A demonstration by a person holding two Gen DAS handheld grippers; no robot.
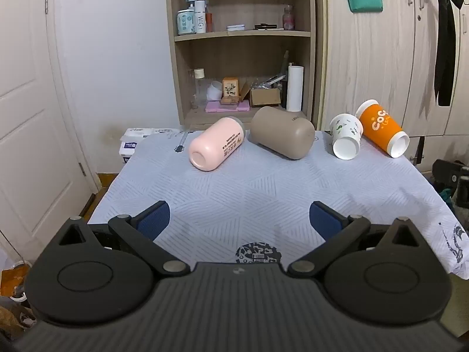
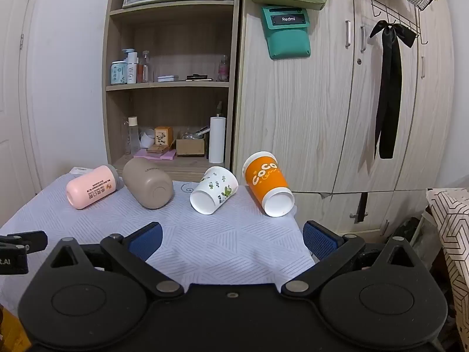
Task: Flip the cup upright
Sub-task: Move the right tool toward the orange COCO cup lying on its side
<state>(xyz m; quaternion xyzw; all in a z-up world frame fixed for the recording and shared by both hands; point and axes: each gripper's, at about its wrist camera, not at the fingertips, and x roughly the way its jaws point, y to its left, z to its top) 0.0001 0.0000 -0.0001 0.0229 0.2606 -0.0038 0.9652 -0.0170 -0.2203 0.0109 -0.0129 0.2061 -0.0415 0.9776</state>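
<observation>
Nearest, the left tool (image 1: 239,220) and right tool (image 2: 231,242) hang spread wide over the table (image 1: 263,193), holding and touching nothing. Farther back lie four cups on their sides: pink cup (image 1: 216,147), taupe cup (image 1: 283,132), white cup (image 2: 213,190), orange cup (image 2: 268,184).

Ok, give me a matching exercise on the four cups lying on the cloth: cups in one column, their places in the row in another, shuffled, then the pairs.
Places are as the left wrist view shows them.

1. pink cup
2. taupe cup
3. white leaf-print cup
4. orange cup

a. far right end
b. second from the left
c. far left end
d. between the taupe and orange ones

Pairs: 1-c, 2-b, 3-d, 4-a
</observation>
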